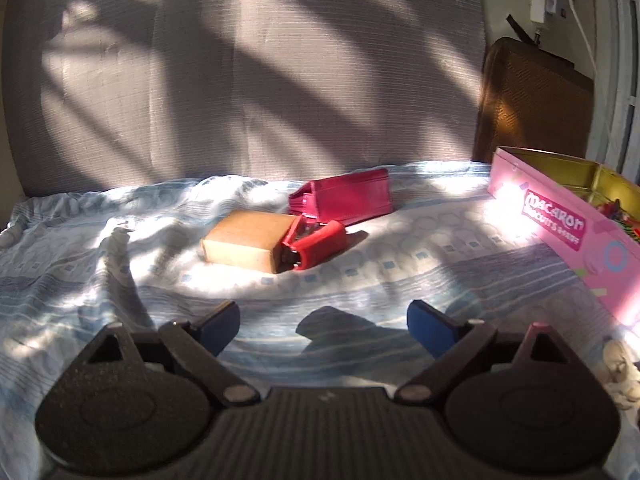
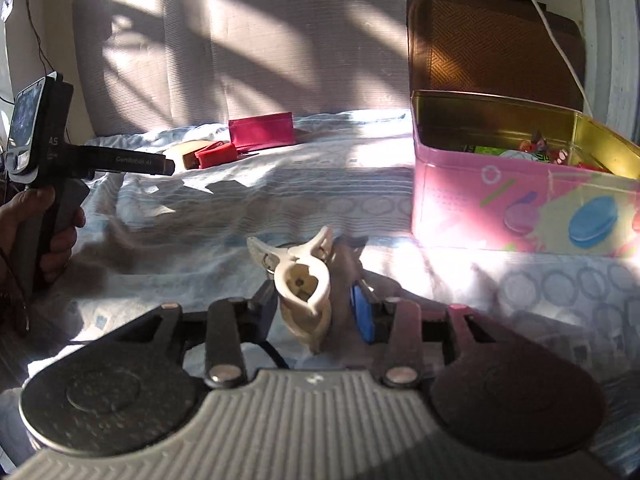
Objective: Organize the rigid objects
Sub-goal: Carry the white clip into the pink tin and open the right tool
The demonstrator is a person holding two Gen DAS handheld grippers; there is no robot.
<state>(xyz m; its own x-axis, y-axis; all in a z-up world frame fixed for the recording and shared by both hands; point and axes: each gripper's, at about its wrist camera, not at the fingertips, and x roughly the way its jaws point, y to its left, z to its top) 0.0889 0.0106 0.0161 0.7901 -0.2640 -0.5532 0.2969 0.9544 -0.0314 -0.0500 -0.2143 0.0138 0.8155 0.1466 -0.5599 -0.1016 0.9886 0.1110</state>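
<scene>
- Cream plastic claw hair clip [image 2: 304,292] sits between my right gripper [image 2: 316,308] jaws; whether they pinch it I cannot tell.
- Left gripper [image 1: 323,326] jaws are spread, nothing between them.
- Ahead of them on the blue patterned bedsheet [image 1: 80,264]: tan cardboard box [image 1: 246,246], red clip [image 1: 314,244], magenta wallet [image 1: 344,196].
- Pink macaron tin [image 2: 500,200] stands beyond my right jaw.

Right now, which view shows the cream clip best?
Right wrist: the cream clip sits large and central between the right gripper's fingers. Left wrist catches only a pale sliver of it at the right edge.
</scene>
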